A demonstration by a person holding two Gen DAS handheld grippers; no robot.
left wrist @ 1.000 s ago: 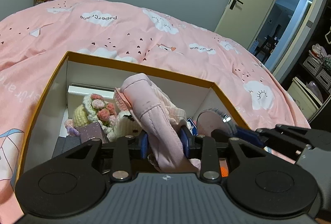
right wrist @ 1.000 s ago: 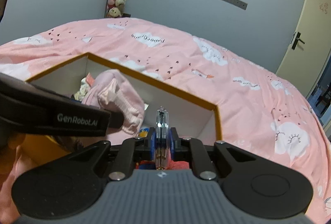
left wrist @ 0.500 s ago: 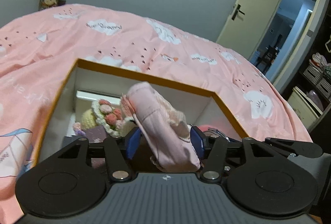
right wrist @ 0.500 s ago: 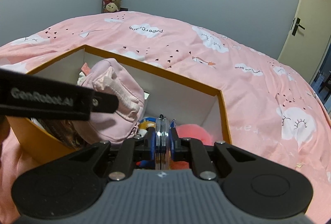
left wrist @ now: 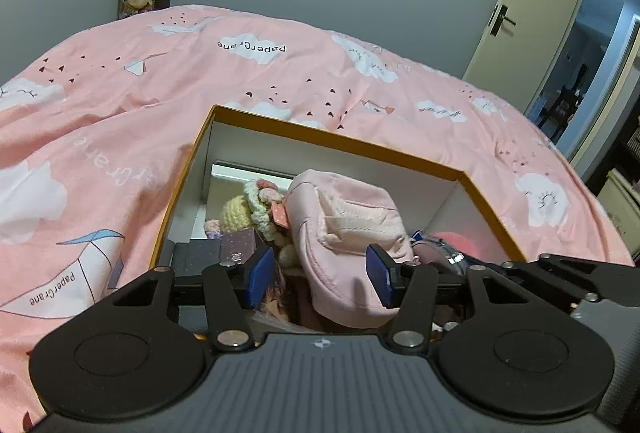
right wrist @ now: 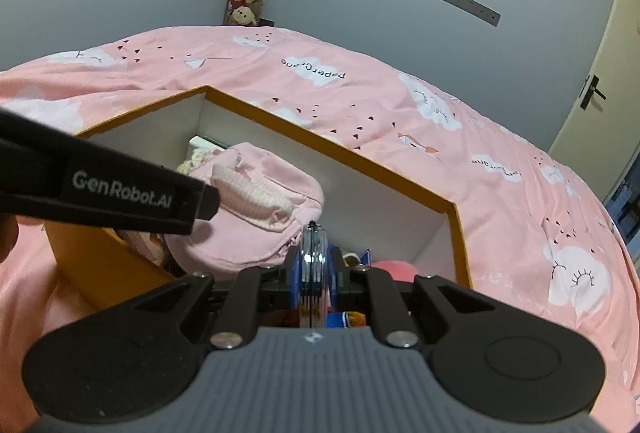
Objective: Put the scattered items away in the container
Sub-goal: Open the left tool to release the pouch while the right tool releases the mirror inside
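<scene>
- Since a second ago, left wrist view: the left gripper point(left wrist: 318, 275) has let go of the pink pouch point(left wrist: 348, 233). Its blue pads now stand apart, closing slightly, and the pouch lies loose between them inside the orange-rimmed box point(left wrist: 332, 143).
- Right wrist view: the right gripper point(right wrist: 314, 265) is clamped on a thin clear-edged item point(right wrist: 313, 273) — held over the box point(right wrist: 320, 143), beside the pouch point(right wrist: 256, 217).

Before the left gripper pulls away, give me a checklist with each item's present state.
1. Pink pouch inside the orange box: ok.
2. Left gripper pads off the pouch: not ok on the right, where the pad looks against it; its jaws are closing slightly.
3. Right gripper shut on the clear flat thing: ok.
4. The two grippers apart: ok.
5. Pouch settled: cannot tell.
</scene>
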